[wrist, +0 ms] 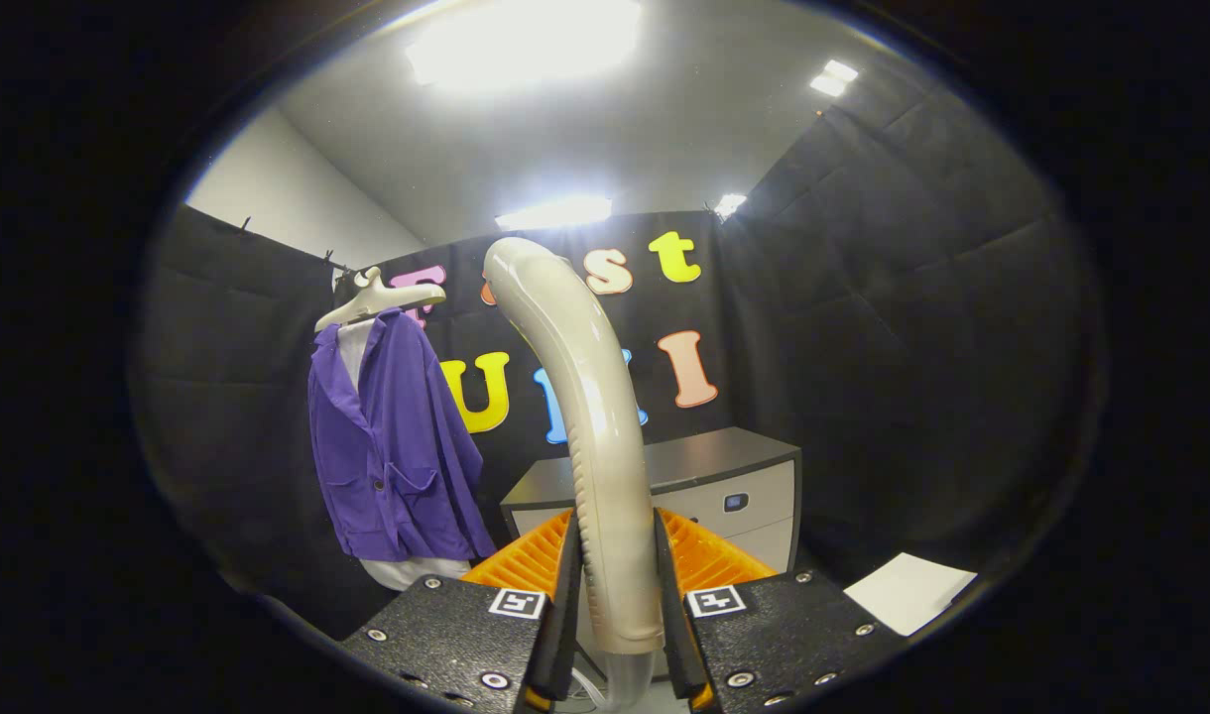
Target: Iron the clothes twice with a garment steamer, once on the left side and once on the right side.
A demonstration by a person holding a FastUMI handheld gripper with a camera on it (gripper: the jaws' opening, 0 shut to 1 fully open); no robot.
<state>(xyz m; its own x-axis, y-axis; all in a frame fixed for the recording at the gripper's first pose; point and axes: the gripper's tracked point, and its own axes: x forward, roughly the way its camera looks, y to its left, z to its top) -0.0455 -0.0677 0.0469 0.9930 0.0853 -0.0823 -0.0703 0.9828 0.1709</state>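
**Steamer handle clamped, standing upright**

At the bottom centre of the frame the gripper (615, 595) is clenched on the garment steamer (590, 416), both fingers pressing the sides of its pale handle. The steamer's long axis runs nearly vertical, rising from between the fingers to frame centre, its upper end curving left. At left of centre a purple jacket (392, 446) hangs on a white hanger (377, 297). Behind the fingers stands a grey cabinet (734, 481).
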